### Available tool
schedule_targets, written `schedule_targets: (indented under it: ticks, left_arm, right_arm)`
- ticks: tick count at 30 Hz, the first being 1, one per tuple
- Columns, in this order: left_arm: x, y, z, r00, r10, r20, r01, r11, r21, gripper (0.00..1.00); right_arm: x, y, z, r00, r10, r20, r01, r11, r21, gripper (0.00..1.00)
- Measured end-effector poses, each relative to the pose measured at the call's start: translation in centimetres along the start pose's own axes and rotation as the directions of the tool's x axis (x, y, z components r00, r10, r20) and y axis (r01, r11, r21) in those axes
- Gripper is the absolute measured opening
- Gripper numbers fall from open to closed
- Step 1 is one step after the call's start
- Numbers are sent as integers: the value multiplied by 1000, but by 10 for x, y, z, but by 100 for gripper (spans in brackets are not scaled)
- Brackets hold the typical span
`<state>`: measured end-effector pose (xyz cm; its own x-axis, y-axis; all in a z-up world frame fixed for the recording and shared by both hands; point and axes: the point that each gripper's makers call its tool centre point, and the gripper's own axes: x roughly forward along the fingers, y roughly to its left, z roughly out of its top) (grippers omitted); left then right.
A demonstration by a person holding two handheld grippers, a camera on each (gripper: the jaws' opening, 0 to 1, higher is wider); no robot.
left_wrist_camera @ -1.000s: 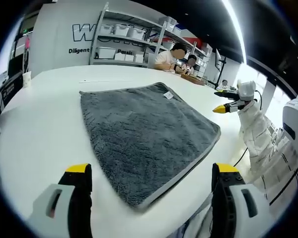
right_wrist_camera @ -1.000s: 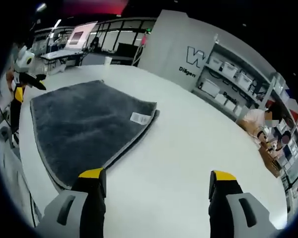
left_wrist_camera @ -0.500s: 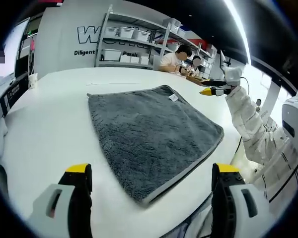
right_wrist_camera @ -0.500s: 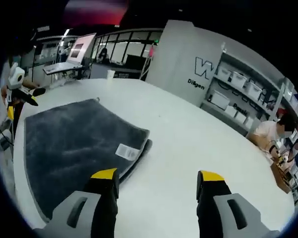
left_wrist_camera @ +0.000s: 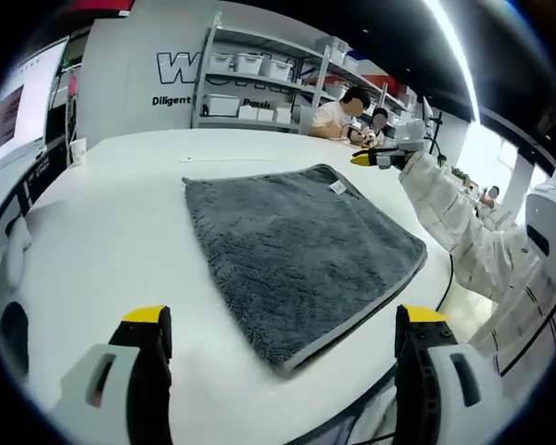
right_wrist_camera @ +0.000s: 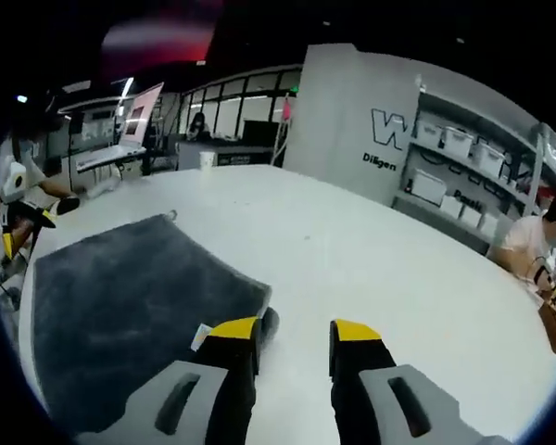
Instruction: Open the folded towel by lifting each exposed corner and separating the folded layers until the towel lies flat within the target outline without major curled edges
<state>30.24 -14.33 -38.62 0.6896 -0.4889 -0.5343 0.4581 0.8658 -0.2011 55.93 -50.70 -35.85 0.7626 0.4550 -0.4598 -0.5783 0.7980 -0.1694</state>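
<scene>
Towel (left_wrist_camera: 301,255): grey, folded, pale-edged, lying on the white table (left_wrist_camera: 120,222) at centre frame in the left gripper view; lower left in the right gripper view. White label (left_wrist_camera: 337,186) at its far corner.

Left gripper (left_wrist_camera: 283,329): jaws spread wide at bottom of frame, holding nothing, hovering short of the towel's near corner.

Right gripper (right_wrist_camera: 296,329): jaws narrowed to a small gap, nothing visibly between them, tips at the labelled corner; also seen at upper right of the left gripper view, with a white sleeve (left_wrist_camera: 454,227).

Shelving (left_wrist_camera: 259,88) with bins: upper centre, background.
</scene>
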Motion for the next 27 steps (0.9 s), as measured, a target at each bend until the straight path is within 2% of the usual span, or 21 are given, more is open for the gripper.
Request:
schedule_targets:
  ticks: [2, 10, 16, 18, 20, 23, 27]
  left_arm:
    - [-1, 2, -1, 1000, 11, 0, -11, 1000, -4, 99]
    - [-3, 9, -4, 999, 36, -15, -36, 999, -11, 99]
    - [1, 6, -2, 999, 29, -17, -29, 1000, -10, 99]
    - [2, 5, -3, 1000, 24, -20, -24, 1000, -10, 99]
    - [3, 5, -3, 1000, 22, -20, -22, 1000, -11, 99]
    - [3, 4, -4, 999, 22, -28, -22, 1000, -9, 99]
    - [2, 5, -3, 999, 26, -24, -26, 1000, -13, 99]
  right_arm:
    - [12, 5, -7, 999, 37, -31, -37, 999, 6, 23]
    - [28, 8, -27, 995, 90, -43, -87, 994, 70, 14]
    - [32, 17, -29, 991, 131, -33, -128, 987, 100, 12]
    - [34, 17, -30, 991, 132, -34, -128, 987, 99, 8]
    - [35, 16, -31, 991, 130, -33, -126, 987, 100, 0]
    - [36, 16, -31, 989, 144, -10, -142, 983, 119, 0]
    - [37, 16, -33, 990, 143, -18, -139, 982, 129, 0]
